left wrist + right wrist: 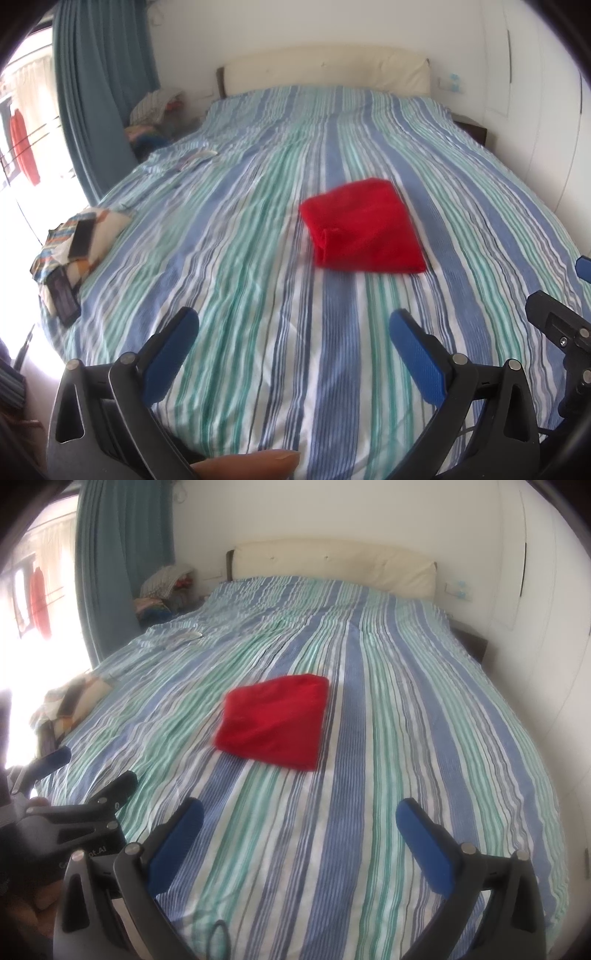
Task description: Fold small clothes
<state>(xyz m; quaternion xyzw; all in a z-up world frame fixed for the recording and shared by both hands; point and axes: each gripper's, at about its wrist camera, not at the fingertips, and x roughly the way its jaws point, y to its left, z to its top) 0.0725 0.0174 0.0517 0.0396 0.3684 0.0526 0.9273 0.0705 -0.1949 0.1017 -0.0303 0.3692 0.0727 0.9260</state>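
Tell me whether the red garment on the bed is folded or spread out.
Folded. The red garment lies as a compact, roughly square bundle on the striped bedcover, with a doubled edge at its near corner. Both grippers are open and clear of it.

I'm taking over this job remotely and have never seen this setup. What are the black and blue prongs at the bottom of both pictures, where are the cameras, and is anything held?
Those prongs are handheld grippers, one per hand, each carrying a fisheye camera looking along its fingers. The left gripper and the right gripper both have their jaws open and empty. On the striped bedspread lies a folded red garment, touched by neither. A patterned cushion sits at the bed's left edge.
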